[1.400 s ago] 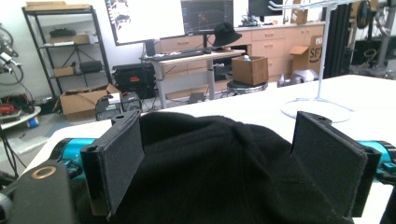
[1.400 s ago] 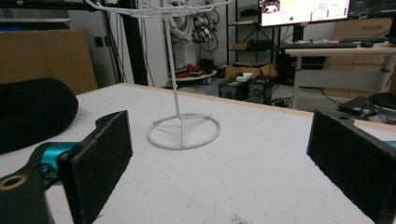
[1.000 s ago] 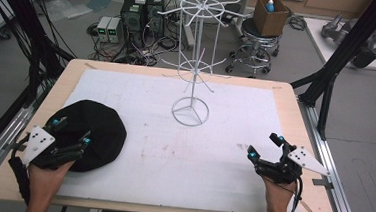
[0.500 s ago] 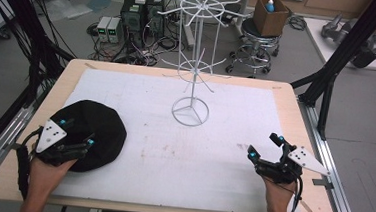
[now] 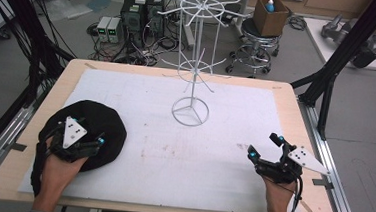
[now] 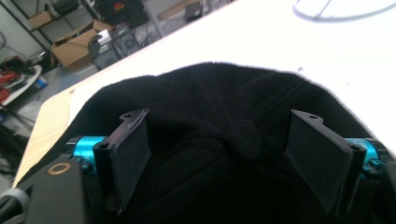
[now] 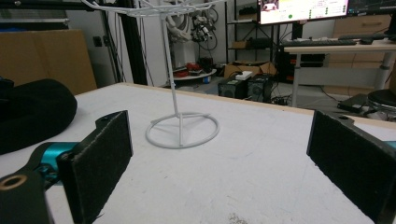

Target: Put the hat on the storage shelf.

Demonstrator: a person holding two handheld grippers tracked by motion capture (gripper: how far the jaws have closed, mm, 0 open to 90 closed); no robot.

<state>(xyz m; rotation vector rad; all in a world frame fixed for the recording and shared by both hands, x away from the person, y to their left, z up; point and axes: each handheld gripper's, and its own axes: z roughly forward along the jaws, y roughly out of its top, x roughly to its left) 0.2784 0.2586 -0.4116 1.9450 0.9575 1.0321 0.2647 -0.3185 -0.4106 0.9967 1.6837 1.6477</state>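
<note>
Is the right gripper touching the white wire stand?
Apart. The high view shows bare white mat between the right gripper and the wire stand.

White wire rack [image 5: 194, 61] upright on the white mat [image 5: 223, 153], beyond mid-table.

The hat [image 5: 91, 129] under my left gripper [image 6: 219, 154] is plain black, with no pattern. Both my grippers have black pads on turquoise mounts; my right gripper [image 5: 265, 149] also carries a light grey plate. The wire stand [image 5: 194, 61] is white throughout. The worktop [image 5: 36, 100] is pale wood, covered by a white sheet [image 5: 173, 150] with faint brownish marks near its middle.
</note>
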